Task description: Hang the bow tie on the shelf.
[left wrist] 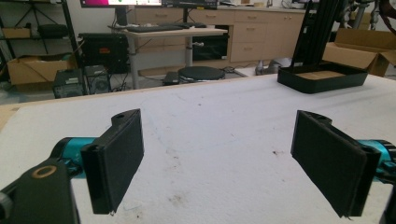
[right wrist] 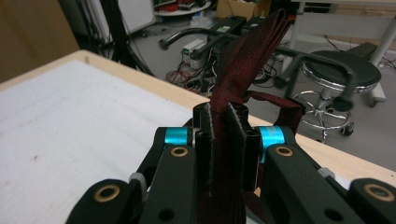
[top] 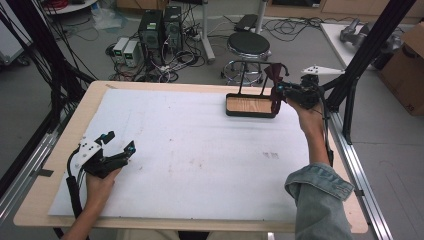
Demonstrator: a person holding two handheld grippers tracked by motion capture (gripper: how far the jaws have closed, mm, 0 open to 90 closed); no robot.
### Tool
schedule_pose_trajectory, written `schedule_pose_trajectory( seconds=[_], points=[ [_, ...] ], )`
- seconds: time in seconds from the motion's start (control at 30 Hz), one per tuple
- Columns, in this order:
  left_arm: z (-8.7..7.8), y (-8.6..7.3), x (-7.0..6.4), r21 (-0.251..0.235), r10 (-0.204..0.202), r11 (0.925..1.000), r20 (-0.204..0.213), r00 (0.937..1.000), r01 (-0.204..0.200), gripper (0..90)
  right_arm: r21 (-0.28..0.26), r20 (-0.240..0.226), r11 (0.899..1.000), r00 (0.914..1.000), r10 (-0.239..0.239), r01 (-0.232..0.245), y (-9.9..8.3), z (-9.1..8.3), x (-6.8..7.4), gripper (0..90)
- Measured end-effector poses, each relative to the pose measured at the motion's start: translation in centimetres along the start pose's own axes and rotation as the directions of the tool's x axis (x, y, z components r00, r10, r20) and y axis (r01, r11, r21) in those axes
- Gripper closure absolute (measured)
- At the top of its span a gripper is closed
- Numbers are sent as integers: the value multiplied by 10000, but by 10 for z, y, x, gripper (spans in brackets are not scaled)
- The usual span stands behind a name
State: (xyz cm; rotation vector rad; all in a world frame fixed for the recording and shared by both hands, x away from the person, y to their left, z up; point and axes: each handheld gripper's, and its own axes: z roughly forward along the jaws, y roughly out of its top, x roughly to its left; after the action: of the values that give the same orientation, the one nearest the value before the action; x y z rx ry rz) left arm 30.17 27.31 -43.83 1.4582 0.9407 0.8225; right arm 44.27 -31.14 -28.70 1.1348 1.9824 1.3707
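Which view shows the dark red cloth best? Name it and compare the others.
The right gripper view: the dark red cloth rises folded, clamped between the right gripper pads. The high view shows it small, draped at the tray stand. In the left gripper view I cannot make it out clearly.

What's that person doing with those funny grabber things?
A person at a table holds a grabber in each hand. The right gripper has its fingers pinched shut on a dark red strip of cloth, holding it up beside a black rack with a wooden-bottomed tray at the far side. The left gripper rests near the front edge, open, with nothing between its fingers.
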Motion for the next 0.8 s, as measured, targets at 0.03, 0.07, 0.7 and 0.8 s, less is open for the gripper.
schedule_pose_trajectory(
  seconds=[0.03, 0.07, 0.7, 0.8],
  points=[
    [0, 0, 0, 0, 0, 10000, 0, 10000, 0, 175, -77, -22, 9998, 9998, 203, -203, -1, 2, -5, 816],
    [0, 0, 0, 2, -5, 10000, 2, 10000, 5, 175, -35, 25, 9996, 9996, 284, -284, -1, 3, -7, 815],
    [-2, -1, -2, -126, 56, 9999, 29, 10000, -55, 175, -624, 357, 9967, 9978, 551, -528, 6, 25, -30, 816],
    [-2, -1, -2, -123, 52, 9999, 38, 10000, -51, 175, -669, 532, 9963, 9969, 584, -548, 6, 32, -34, 816]
  ],
)
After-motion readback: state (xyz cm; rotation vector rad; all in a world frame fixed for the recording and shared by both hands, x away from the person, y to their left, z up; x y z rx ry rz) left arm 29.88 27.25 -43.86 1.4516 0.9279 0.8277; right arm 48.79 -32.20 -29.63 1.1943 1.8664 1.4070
